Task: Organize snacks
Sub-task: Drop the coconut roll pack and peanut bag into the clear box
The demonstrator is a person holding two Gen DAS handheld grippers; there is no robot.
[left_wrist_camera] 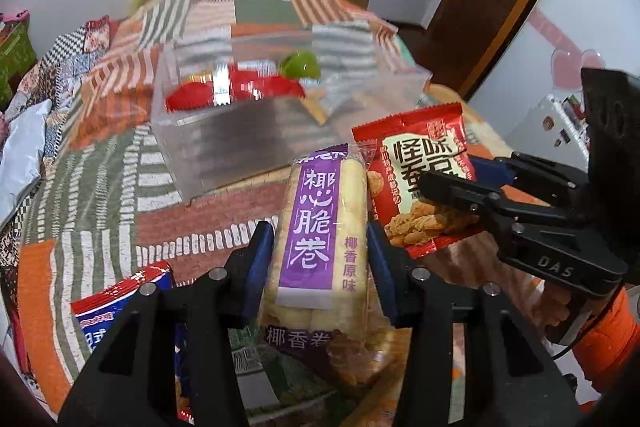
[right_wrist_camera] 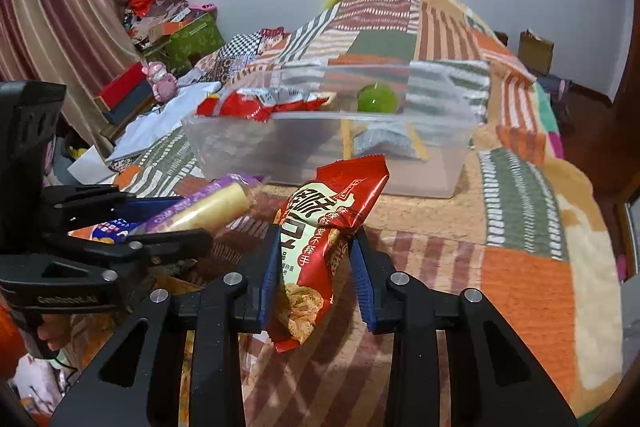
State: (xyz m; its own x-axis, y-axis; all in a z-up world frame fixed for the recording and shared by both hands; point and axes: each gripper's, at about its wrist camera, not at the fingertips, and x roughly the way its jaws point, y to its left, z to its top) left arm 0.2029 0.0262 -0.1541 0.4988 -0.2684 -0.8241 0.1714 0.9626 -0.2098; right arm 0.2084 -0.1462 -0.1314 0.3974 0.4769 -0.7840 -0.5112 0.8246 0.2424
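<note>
Two snack packets are being held above the patchwork-covered bed point(right_wrist_camera: 520, 267), one in each gripper.
The purple-labelled clear packet of pale coconut rolls point(left_wrist_camera: 316, 227) is being clamped by the left gripper point(left_wrist_camera: 320, 259); the red crinkled snack packet point(right_wrist_camera: 320, 247) is being pinched by the right gripper point(right_wrist_camera: 316, 267), near the clear plastic storage box point(right_wrist_camera: 320, 155).

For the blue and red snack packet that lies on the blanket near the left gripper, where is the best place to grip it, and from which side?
Probably the red sealed top edge of the blue and red packet, approached from above. It lies flat on the blanket, and that edge is its only exposed part; the left gripper hides the rest.
</note>
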